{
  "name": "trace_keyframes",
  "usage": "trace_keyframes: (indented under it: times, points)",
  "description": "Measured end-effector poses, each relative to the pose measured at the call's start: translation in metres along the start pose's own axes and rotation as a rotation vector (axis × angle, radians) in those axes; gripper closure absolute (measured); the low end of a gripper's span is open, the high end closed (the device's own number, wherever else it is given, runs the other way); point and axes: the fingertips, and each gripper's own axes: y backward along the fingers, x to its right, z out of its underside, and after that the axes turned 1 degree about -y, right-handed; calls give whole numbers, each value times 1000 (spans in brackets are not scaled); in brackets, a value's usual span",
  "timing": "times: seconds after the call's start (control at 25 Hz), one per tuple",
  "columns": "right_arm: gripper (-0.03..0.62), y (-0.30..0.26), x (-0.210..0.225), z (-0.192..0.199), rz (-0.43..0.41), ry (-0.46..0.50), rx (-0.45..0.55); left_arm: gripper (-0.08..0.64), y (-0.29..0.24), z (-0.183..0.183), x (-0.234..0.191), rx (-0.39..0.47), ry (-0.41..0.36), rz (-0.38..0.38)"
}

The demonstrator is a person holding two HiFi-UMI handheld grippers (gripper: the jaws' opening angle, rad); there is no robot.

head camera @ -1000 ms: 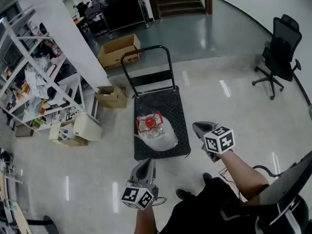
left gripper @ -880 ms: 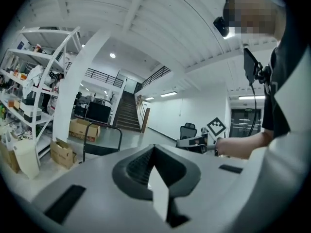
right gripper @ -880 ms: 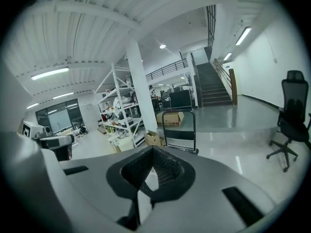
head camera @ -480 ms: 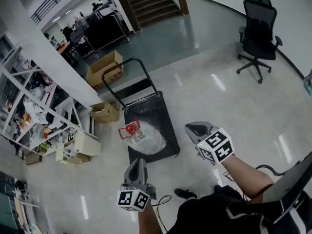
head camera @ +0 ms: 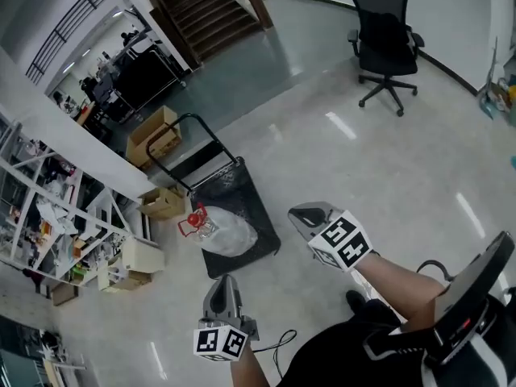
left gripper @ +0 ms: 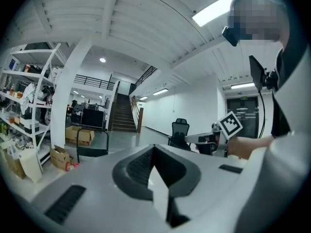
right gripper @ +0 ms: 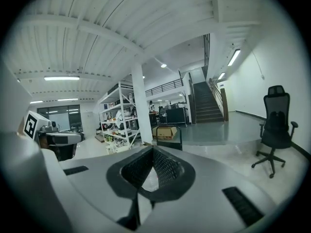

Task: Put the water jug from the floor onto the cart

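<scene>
Both the left gripper and right gripper have closed, empty jaws; the water jug lies on the cart.

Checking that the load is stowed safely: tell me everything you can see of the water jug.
The water jug is a large, clear, plastic-looking bottle with a red cap and a red carry handle. It lies on its side on the black deck of the cart, with the cap end at the deck's left edge. Nothing else touches it.
</scene>
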Motion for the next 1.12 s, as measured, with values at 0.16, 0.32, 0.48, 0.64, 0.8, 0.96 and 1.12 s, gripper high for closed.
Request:
trace_keyframes:
  times: [0.16,0.32,0.48,0.64,0.8,0.96,1.12]
  points:
    - [591,40,-32,16,36,14,25,561,32,23,19,-29,-92,11]
    - [591,89,-70,50,103,25,1,561,87,43,52,-17,-127,95]
    - [590,135,-112,79,153,-14,-19,561,145,60,69,-19,-132,152]
    - [589,181,-162,89,154,-1,-28,561,197,64,83,-14,-94,181]
    - [590,236,-193,106,147,-14,-23,561,242,65,118,7,-60,186]
    - [591,293,-213,113,135,-8,16,561,282,71,166,5,-79,204]
    - [590,360,-228,133,110,8,26,561,319,83,220,1,-65,187]
